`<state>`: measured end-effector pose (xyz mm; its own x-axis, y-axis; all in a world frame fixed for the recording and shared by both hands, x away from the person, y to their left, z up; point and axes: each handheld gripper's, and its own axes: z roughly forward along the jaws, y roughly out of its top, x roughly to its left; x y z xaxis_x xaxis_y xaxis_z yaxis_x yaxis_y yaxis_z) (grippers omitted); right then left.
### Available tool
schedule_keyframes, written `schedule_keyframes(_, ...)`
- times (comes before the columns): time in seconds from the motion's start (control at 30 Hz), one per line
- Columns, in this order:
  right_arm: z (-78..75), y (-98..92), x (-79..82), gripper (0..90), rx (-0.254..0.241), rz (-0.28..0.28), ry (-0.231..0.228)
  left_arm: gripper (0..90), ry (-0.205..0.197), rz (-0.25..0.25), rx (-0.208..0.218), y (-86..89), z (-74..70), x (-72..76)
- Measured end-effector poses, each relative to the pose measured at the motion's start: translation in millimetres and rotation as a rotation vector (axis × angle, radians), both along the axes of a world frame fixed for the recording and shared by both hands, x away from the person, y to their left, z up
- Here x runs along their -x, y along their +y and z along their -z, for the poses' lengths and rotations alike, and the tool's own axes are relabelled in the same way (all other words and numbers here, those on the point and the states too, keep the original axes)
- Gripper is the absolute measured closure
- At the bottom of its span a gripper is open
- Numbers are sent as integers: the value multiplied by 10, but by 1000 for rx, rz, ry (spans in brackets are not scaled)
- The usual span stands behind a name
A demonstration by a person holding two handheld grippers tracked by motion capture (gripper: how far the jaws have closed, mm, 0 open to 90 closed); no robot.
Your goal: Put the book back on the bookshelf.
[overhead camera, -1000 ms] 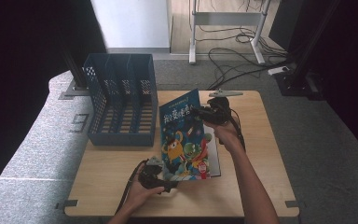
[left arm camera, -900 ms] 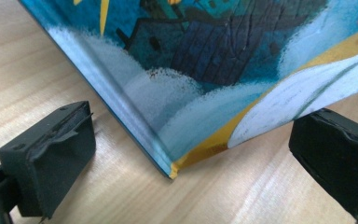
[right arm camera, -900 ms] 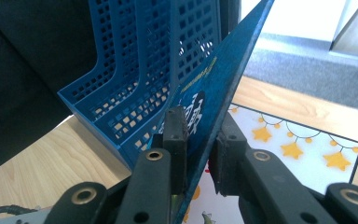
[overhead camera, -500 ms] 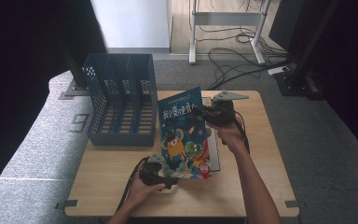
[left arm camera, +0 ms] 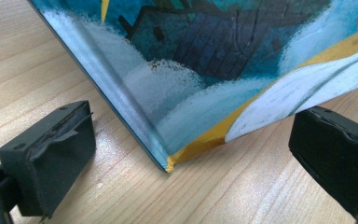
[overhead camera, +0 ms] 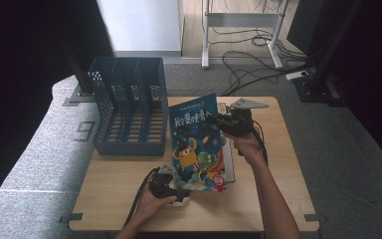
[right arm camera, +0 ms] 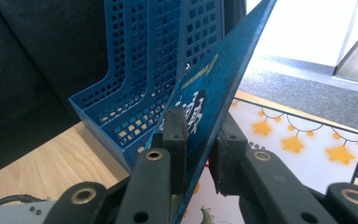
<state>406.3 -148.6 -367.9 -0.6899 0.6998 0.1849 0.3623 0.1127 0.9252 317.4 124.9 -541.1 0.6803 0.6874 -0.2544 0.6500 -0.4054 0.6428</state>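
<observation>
While the right gripper [right arm camera: 198, 140] clamps the blue book's [overhead camera: 196, 134] raised cover, the left gripper [left arm camera: 186, 158] sits wide apart around its bottom corner.

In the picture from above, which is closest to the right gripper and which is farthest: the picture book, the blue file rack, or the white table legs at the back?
1. Picture book: clamped in the right gripper, at its top edge.
2. Blue file rack: to the left, on the table.
3. White table legs: far back, on the floor.
</observation>
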Motion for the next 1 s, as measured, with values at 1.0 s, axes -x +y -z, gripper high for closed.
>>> schedule_keyframes(1.0, -19, -124, 125, 775, -18, -41, -79, 12, -27, -24, -29, -48, 7, -76)
